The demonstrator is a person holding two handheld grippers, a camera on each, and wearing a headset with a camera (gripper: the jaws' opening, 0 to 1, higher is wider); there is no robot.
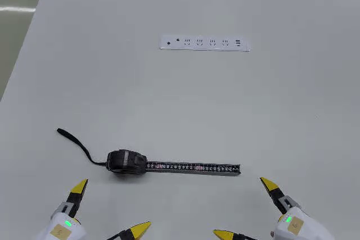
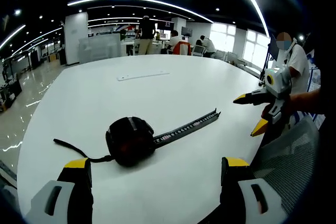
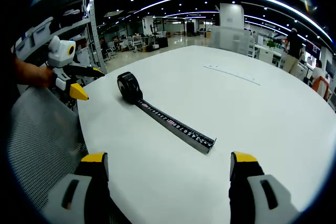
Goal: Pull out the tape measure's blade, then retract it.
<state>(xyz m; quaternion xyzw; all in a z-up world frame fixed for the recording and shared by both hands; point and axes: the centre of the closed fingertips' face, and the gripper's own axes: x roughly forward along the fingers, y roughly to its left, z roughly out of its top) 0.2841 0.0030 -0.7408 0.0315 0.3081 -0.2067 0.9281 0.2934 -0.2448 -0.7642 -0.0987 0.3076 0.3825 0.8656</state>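
The left gripper [image 1: 111, 209] and right gripper [image 1: 246, 209] hover at the near edge of the white table [image 1: 169, 99], jaws spread wide and empty. Just beyond them lies the tape measure [image 1: 126, 162], with its blade [image 1: 194, 167] drawn out rightward and its strap [image 1: 76, 144] trailing left. A power strip [image 1: 204, 42] lies flat farther back, well apart.

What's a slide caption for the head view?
Tape measure on white table, blade extended; left tool and right tool open, apart from it.
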